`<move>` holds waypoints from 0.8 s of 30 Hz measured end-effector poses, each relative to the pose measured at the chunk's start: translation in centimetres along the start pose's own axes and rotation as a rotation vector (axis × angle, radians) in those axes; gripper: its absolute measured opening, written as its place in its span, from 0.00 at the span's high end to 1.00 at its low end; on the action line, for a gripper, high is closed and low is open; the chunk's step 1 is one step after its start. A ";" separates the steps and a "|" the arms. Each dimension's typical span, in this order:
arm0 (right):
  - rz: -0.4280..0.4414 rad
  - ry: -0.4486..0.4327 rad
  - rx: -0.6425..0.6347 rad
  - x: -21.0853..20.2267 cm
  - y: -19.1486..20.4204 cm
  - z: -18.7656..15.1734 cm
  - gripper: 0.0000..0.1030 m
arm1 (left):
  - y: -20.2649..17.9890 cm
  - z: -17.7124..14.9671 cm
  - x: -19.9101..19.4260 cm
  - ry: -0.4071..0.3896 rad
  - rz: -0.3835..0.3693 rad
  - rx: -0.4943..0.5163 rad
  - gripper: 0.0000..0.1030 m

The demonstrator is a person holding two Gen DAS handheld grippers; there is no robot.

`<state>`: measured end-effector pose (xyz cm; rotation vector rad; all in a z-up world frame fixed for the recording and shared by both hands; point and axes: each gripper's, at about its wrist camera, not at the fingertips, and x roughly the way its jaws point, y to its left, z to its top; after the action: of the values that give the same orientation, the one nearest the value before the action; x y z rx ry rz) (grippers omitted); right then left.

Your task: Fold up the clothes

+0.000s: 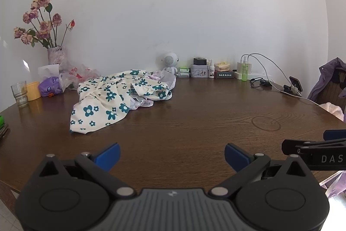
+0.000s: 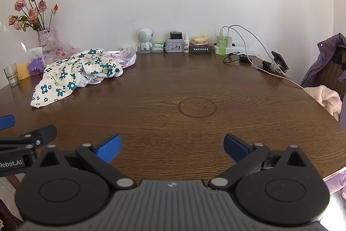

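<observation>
A crumpled cream garment with teal flowers (image 1: 112, 99) lay on the far left of a brown wooden surface (image 1: 205, 114), a pale lilac garment (image 1: 160, 77) bunched against it. Both claws, left claw (image 1: 172, 155) and right claw (image 2: 172, 147), hovered side by side over the near edge, released wide, grasping nothing, well apart from the clothes.

far ahead to the left, a vase of dried roses (image 1: 56, 57) stands against the wall, with a tissue box (image 1: 48, 71), a yellow cup (image 1: 33, 90) and a drinking glass (image 1: 19, 93) before it. straight ahead at the wall, a small white robot figure (image 1: 170, 63) sits beside a tin box (image 1: 199, 73) and 1 green spray bottle (image 1: 245, 71). to the right, a phone on a clip stand (image 1: 294, 84) and a purple jacket (image 1: 326, 77).
</observation>
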<state>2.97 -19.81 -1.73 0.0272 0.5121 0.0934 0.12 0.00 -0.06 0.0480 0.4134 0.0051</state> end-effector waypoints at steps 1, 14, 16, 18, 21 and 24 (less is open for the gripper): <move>0.001 0.001 0.000 0.1 0.0 0.0 0.00 | 0.0 0.0 0.1 0.000 0.000 -0.001 0.00; 0.010 0.010 -0.002 0.5 -0.2 -0.1 0.00 | 0.0 0.0 1.7 0.005 -0.005 -0.016 0.00; 0.012 0.009 -0.004 0.5 -0.2 -0.1 0.00 | -0.1 -0.1 1.7 0.004 -0.004 -0.014 0.00; 0.013 0.010 -0.003 0.5 -0.2 -0.1 0.00 | -0.1 -0.1 1.7 0.004 -0.004 -0.012 0.00; 0.015 0.012 -0.003 0.5 -0.2 -0.2 0.00 | -0.1 -0.1 1.6 0.002 -0.005 -0.011 0.00; 0.015 0.013 -0.003 0.5 -0.1 -0.2 0.00 | -0.1 -0.1 1.5 -0.002 -0.003 -0.012 0.00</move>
<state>3.34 -19.82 -2.14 0.0274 0.5246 0.1092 1.45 -0.04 -0.73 0.0351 0.4111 0.0043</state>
